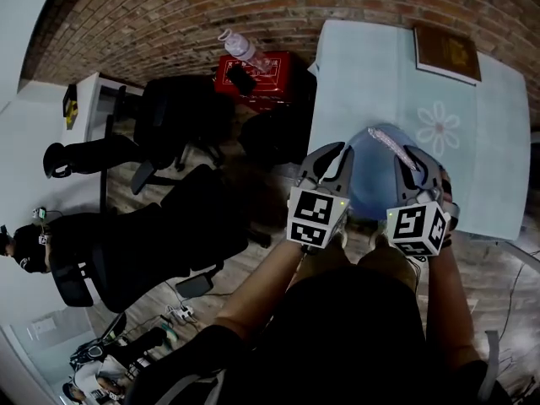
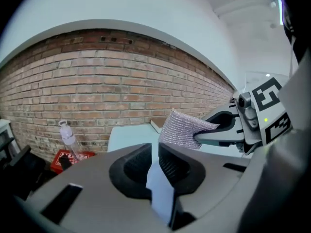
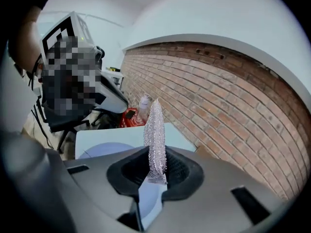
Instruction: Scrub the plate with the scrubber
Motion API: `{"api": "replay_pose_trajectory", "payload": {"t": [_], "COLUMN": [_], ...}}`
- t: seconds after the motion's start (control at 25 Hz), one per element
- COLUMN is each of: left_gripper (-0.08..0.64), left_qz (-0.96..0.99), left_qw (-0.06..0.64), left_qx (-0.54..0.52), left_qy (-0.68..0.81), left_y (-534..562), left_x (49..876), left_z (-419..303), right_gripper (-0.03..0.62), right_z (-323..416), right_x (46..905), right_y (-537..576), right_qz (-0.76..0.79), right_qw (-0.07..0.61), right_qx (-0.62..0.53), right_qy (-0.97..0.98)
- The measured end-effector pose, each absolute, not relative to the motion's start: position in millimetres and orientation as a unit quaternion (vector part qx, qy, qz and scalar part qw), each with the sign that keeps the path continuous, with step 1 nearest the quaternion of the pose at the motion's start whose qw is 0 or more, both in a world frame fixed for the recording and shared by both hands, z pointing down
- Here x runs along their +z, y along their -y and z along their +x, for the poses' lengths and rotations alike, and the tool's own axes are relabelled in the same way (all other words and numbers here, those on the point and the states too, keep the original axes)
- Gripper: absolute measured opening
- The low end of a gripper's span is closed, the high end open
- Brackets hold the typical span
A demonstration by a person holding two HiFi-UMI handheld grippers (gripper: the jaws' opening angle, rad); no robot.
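A person stands at the near edge of a pale bench (image 1: 380, 66) and prepares to scrub a blue plate (image 1: 372, 175). The left tongs (image 2: 156, 166) are pinched narrow on the plate's rim, apparently to steady it against the rubbing to come. The right tongs (image 3: 155, 171) are clamped on the lower end of a silvery mesh scrubber (image 3: 155, 135), leaving most of the pad standing free beyond the tips as a working face. In the head view the scrubber lies over the plate's right side, between the two tools, though contact cannot be confirmed. Whether the plate rests on the bench or is lifted off it is also unclear. A brown book (image 1: 447, 51) sits at the bench's far right corner, well clear of the work.
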State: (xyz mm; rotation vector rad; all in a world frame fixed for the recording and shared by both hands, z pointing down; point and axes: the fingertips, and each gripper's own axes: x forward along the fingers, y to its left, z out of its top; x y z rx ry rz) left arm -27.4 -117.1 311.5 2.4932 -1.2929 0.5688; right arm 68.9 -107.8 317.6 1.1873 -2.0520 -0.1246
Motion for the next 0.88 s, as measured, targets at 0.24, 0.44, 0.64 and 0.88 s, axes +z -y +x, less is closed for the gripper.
{"api": "replay_pose_trajectory", "payload": {"t": [0.24, 0.44, 0.64, 0.88], "left_gripper": [0.051, 0.051, 0.051, 0.051], "left_qz": [0.879, 0.888, 0.895, 0.898], "left_qw": [0.079, 0.018, -0.011, -0.042], "left_qx": [0.176, 0.166, 0.141, 0.111], "left_qy": [0.436, 0.429, 0.422, 0.423], "left_y": [109, 112, 105, 98], "left_x": [259, 220, 185, 152], "left_z": [-5, 11, 17, 22], "right_gripper": [0.080, 0.080, 0.080, 0.080], "right_z": [90, 108, 105, 107], "right_x": [261, 214, 183, 156], "right_y": [103, 102, 94, 88], "right_qz": [0.514, 0.562, 0.566, 0.575], "right_qw": [0.284, 0.201, 0.169, 0.134], "right_qx": [-0.024, 0.000, -0.029, -0.058], "right_qy": [0.809, 0.802, 0.806, 0.805]}}
